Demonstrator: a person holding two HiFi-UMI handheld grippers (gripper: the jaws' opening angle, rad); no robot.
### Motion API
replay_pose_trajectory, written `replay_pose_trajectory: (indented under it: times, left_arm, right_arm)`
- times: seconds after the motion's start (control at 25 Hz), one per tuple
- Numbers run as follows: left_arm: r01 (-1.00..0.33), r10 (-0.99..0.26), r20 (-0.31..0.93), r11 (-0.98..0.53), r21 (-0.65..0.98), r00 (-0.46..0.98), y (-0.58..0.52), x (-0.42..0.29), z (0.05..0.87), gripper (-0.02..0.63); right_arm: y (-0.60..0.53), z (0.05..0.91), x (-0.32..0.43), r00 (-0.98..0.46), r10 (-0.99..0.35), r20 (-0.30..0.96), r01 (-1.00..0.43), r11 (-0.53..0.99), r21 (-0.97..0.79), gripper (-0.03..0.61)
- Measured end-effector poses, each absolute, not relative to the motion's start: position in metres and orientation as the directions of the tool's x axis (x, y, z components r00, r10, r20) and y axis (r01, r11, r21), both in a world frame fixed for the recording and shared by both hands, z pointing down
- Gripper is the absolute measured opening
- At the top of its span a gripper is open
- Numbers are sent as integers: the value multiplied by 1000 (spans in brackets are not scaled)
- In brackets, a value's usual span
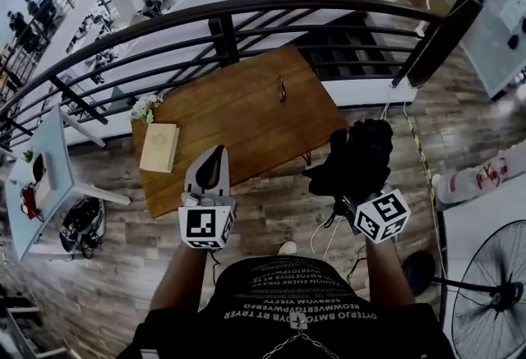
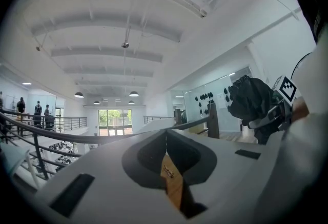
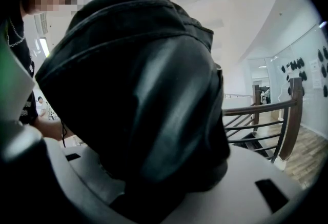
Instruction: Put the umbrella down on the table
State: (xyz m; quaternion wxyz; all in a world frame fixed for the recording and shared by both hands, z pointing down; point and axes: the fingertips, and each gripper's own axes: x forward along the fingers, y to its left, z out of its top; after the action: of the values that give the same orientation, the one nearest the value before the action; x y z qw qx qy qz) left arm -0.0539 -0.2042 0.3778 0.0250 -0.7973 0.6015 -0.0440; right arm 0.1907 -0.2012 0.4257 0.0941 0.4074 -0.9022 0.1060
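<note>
A folded black umbrella (image 1: 359, 154) hangs above the floor just off the right front corner of the wooden table (image 1: 246, 115). My right gripper (image 1: 349, 178) is shut on it. In the right gripper view the umbrella (image 3: 143, 89) fills most of the picture and rises from between the grey jaws of that gripper (image 3: 154, 187). My left gripper (image 1: 216, 154) hovers over the table's front edge with its tips together and nothing in them. The left gripper view shows its jaws meeting (image 2: 166, 138), a strip of table wood (image 2: 174, 187) through the gap, and the umbrella (image 2: 251, 102) at the right.
On the table lie a pale book (image 1: 159, 147), a small bunch of flowers (image 1: 145, 108) and a pair of glasses (image 1: 282, 89). A dark railing (image 1: 246, 20) curves behind it. A fan (image 1: 493, 292) stands at the right; a white table (image 1: 45, 177) and bags (image 1: 82, 222) are at the left.
</note>
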Motion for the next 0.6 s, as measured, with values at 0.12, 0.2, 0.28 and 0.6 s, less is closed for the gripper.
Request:
replay_pose_trajectory:
  times: [0.12,0.2,0.28,0.6]
  left_arm:
    - [-957,-962,42,-273,-99,270,-205,-41,376,29]
    - [-958,-963,49,-269,-103,265,-203,-36,378,29]
    - [-959,-964,61,-264,-107,258,-201,-33,382,29]
    - [-958,-963,103,-260,-117,249,-190,-31,393,29]
  right_arm:
    - [-202,426,202,-658,-710,251,-749,651,-121,242]
    - [-201,429,207,-665,-705,246,-744,656,-130,242]
    - [-200,433,210,-670,-701,245,-740,659,-137,242]
    - [-194,450,207,-679,-689,252,-733,653,-188,242]
